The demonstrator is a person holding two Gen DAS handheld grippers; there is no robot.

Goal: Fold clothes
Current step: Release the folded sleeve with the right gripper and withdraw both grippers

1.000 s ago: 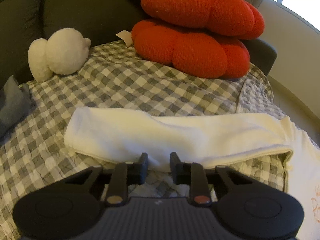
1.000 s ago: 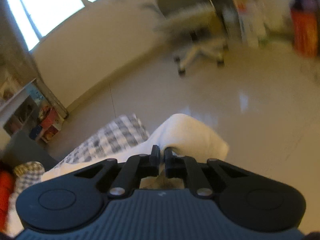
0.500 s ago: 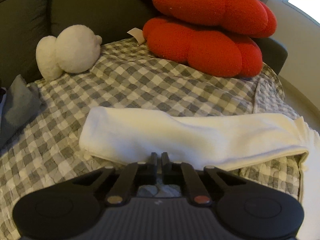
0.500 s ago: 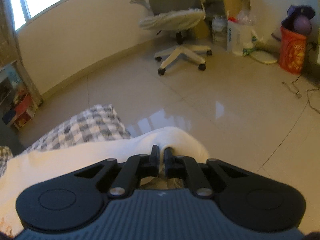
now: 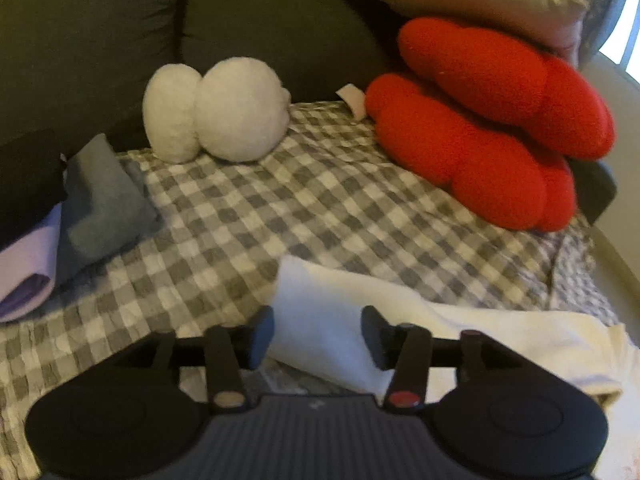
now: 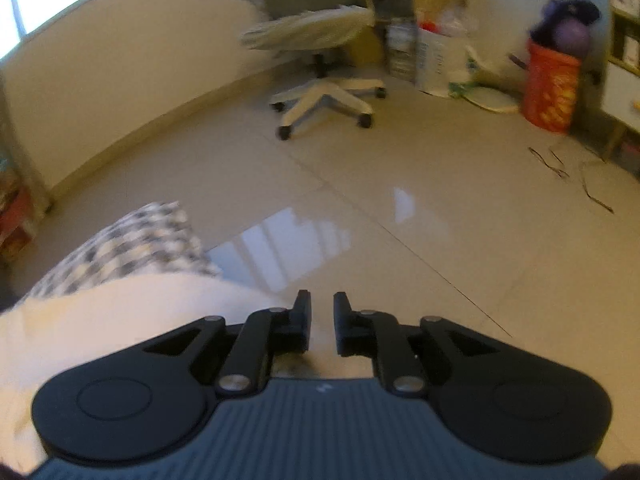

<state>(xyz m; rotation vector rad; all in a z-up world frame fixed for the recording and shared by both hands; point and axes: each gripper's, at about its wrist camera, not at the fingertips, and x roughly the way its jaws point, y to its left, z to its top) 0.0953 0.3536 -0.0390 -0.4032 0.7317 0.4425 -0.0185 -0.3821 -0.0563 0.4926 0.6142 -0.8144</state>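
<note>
A cream-white garment (image 5: 460, 332) lies folded into a long band on the grey-and-white checked sofa cover (image 5: 280, 208). My left gripper (image 5: 318, 330) is open, its fingers apart on either side of the band's left end. In the right wrist view the same garment (image 6: 120, 320) shows at the lower left, at the sofa edge. My right gripper (image 6: 319, 322) is open with a small gap and holds nothing; the garment lies just below and left of its fingers.
A white plush toy (image 5: 216, 110) and red cushions (image 5: 488, 124) sit at the back of the sofa. Folded grey and lilac clothes (image 5: 72, 224) lie at the left. Beyond the sofa edge are tiled floor, an office chair (image 6: 320, 64) and a red bin (image 6: 552, 88).
The left gripper closed on the garment half a second ago, then opened wide and shifted to the band's left end. The right gripper, shut on the garment's edge before, has opened and let it go.
</note>
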